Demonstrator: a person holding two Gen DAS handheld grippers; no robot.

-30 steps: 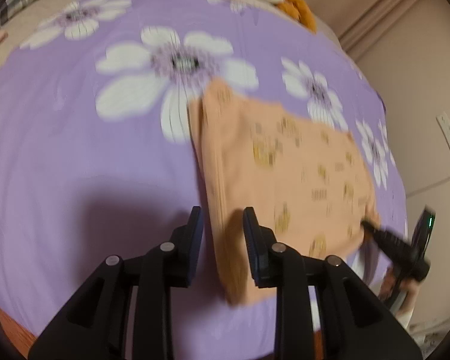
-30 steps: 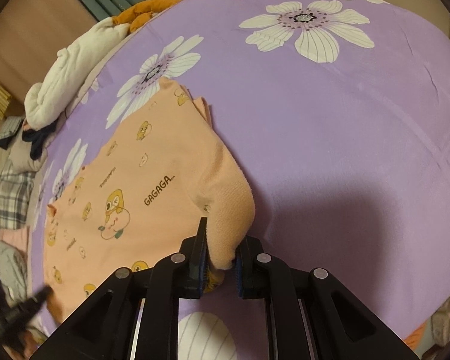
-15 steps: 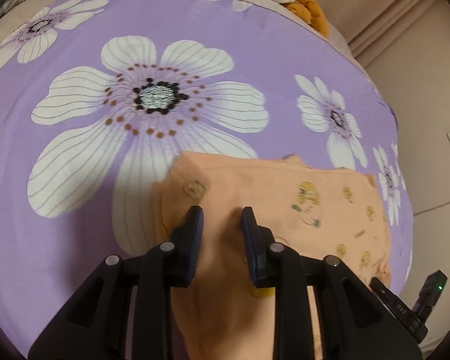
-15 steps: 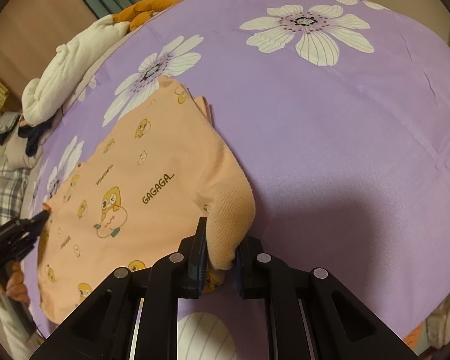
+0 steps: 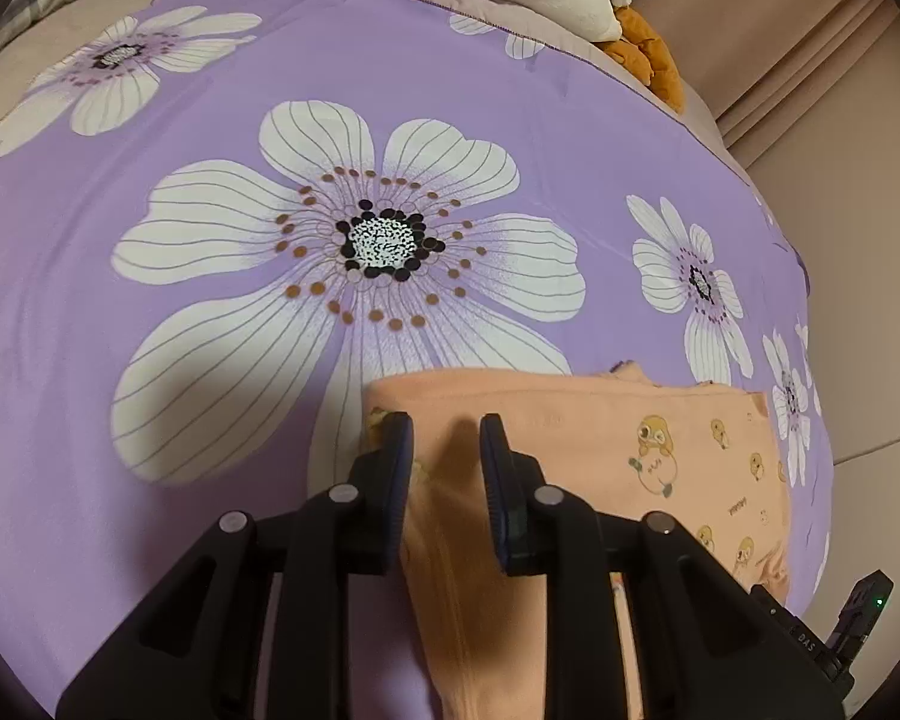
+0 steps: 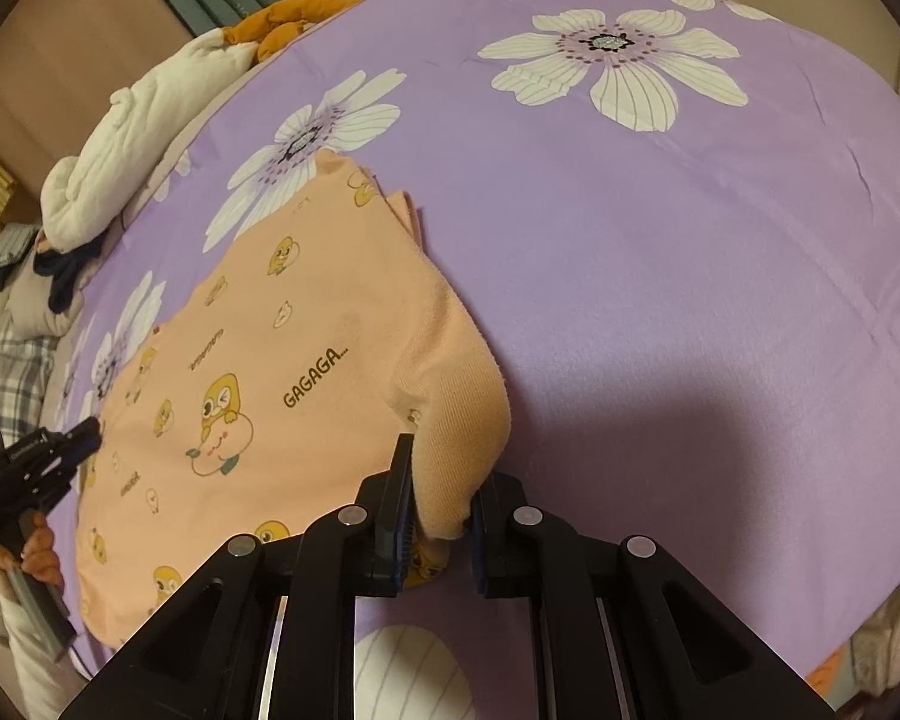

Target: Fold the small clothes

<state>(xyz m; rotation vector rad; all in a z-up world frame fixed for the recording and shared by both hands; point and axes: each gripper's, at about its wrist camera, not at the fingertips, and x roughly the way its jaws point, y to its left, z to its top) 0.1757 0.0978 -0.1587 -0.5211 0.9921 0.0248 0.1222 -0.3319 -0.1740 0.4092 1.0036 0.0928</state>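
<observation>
1. A peach garment (image 6: 282, 372), printed with small cartoon figures, is spread over the lower left of the right wrist view on a purple floral bedsheet (image 6: 690, 276); in the left wrist view it fills the lower centre and lower right.

2. The right gripper (image 6: 441, 501) is seen clamped on a rounded, bunched edge of the garment at the bottom centre of its view, with the cloth pinched between both pads and lifted off the sheet there.

3. The left gripper (image 5: 447, 468) is held over the garment's near corner at the bottom centre of its view. A gap is visible between its fingers, and cloth runs between and beneath them; it is judged to be parted and not yet gripping, though contact with the fabric cannot be ruled out from this angle.

4. Only one edge is judged to be secured, so a lift made now could drag the garment askew and leave the fold crooked.

5. If the left fingers are closed too deep, the bedsheet could be pinched together with the garment and pulled up.

6. The thick bunch in the right grip could slip out under tension, since several layers are pinched at once.

7. A white cloth (image 6: 144, 132) and an orange cloth (image 6: 288, 18) lie in the upper left, well apart from the work.
</observation>
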